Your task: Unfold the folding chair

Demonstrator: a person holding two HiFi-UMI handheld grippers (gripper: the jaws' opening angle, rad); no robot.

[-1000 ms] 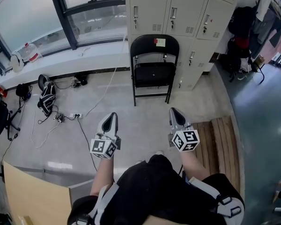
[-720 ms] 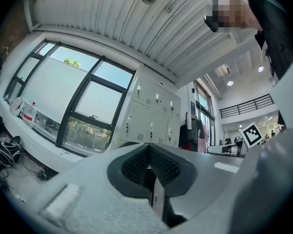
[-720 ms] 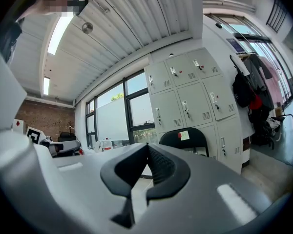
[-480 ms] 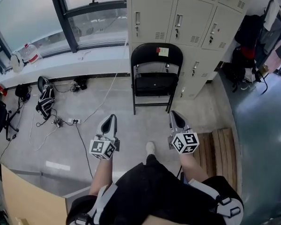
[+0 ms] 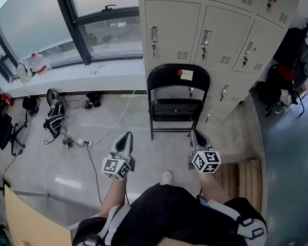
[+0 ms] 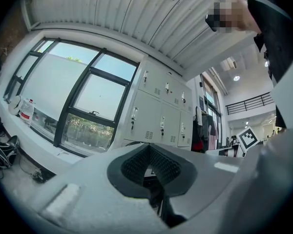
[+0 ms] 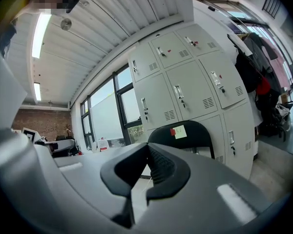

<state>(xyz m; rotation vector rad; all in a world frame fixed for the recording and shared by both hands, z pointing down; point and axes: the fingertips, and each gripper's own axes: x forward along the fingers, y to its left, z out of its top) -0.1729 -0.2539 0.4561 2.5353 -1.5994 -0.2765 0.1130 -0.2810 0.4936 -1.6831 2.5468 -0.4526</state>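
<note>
Looking at the black folding chair, we see it standing upright on the floor, backed right up against the grey lockers. It has a red tag and a pale note stuck on the backrest. Our left gripper and right gripper both hang in front of it, not touching it. The left one sits off to the chair's left and the right one is near its right front leg. Both pairs of jaws are pressed together with nothing between them. A white shoe pokes out below us. Further left there's a windowsill with a water jug, plus a bag and cables on the floor. Wooden slats lie off to the right.
</note>
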